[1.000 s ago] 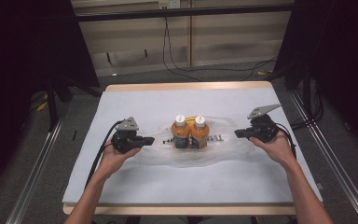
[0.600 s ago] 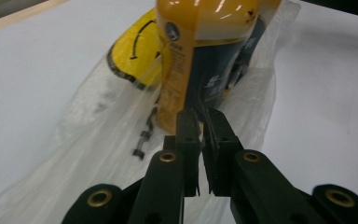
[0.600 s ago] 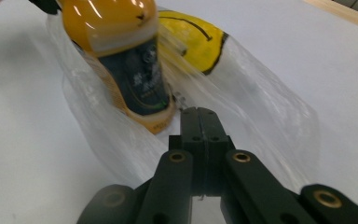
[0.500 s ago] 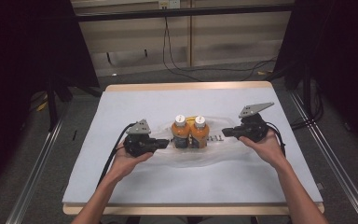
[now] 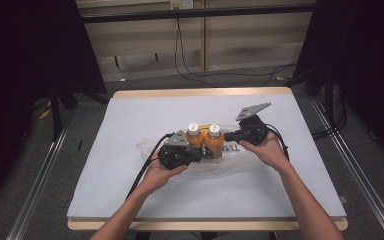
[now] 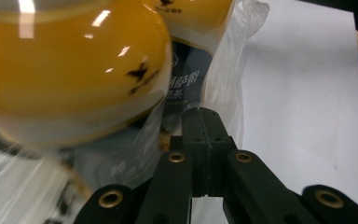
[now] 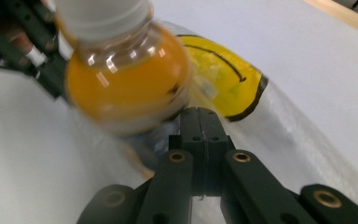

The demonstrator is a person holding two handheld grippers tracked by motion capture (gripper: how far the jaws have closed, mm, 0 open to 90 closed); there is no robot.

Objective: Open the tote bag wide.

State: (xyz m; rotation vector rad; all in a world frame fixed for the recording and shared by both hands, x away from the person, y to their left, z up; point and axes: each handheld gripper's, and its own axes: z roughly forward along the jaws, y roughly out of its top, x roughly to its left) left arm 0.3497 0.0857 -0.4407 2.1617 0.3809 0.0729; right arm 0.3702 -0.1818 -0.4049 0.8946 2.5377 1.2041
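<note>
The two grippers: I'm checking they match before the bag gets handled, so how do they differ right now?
The left gripper comes at the two orange bottles from the near left, the right gripper from the right. The left one's grey plate lies low by the bottles; the right one's stands higher, farther back. Both are shut, jaws together, tips at the clear plastic bag.

Two bottles (image 5: 203, 141) are standing side by side near the middle of the surface (image 5: 130, 120), on a plastic bag (image 5: 215, 167) that is lying flat under and around them. The left gripper (image 5: 196, 153) is sitting just left of and nearer than the bottles, fingers closed against the bag at their base. The right gripper (image 5: 228, 136) is lying just to their right, pointing left at them.
</note>
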